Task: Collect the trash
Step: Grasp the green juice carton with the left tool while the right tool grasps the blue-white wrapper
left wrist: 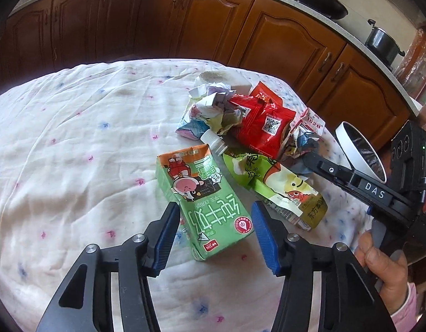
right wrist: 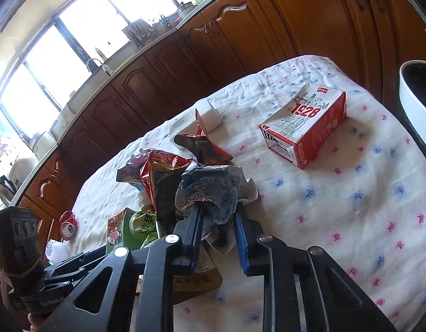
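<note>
A green milk carton lies flat on the white cloth-covered table. My left gripper is open, its blue pads on either side of the carton's near end. Behind it lie a crushed green bottle, a red snack wrapper and crumpled paper. My right gripper is shut on a crumpled paper ball at the pile's right edge; it also shows in the left wrist view. A red and white 1928 carton lies apart on the cloth.
A white bin with a dark liner stands past the table's right edge, also in the left wrist view. A red can lies at the table's far side. A small white box sits behind the pile. Brown kitchen cabinets stand behind the table.
</note>
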A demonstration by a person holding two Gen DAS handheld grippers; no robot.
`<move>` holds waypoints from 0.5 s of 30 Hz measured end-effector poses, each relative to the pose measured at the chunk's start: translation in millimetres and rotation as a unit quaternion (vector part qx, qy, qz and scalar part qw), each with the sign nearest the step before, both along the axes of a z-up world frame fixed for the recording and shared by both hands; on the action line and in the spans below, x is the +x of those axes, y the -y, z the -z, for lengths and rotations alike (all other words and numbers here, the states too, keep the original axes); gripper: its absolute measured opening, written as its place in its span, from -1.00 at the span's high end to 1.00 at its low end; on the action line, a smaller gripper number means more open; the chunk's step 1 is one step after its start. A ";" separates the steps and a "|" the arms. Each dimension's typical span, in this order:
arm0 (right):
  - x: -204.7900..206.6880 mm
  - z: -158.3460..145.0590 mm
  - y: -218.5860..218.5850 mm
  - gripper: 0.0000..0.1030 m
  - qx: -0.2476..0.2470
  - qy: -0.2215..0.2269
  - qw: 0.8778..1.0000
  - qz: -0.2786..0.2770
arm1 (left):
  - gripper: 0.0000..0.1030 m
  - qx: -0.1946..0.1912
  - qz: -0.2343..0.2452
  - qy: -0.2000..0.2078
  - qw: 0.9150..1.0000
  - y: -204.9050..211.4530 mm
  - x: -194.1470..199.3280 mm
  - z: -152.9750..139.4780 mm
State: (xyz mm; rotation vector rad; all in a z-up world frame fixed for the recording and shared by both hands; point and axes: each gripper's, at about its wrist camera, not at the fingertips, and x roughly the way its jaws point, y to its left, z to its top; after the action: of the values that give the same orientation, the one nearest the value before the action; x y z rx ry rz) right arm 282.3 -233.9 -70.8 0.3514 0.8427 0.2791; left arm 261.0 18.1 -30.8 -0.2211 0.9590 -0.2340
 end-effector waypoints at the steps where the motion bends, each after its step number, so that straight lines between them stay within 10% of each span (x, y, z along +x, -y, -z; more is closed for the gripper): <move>1: -2.7 -2.2 0.2 0.66 -0.005 0.005 1.000 0.000 | -0.05 0.004 0.000 -0.002 1.000 -1.2 0.5 -0.6; 9: -22.6 -16.7 10.7 0.71 -0.004 0.025 1.000 0.006 | -0.37 0.043 -0.032 -0.012 0.999 13.2 -0.6 3.7; 15: -39.1 -24.4 23.5 0.72 0.004 0.033 0.999 0.015 | 0.01 0.057 -0.026 0.007 0.998 22.8 -7.5 -2.3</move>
State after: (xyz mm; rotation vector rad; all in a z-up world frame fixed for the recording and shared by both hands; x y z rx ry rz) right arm 243.2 -257.4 -46.5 0.3594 0.7711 0.2644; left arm 253.4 -4.6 -28.5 -0.1399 0.9482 -0.1327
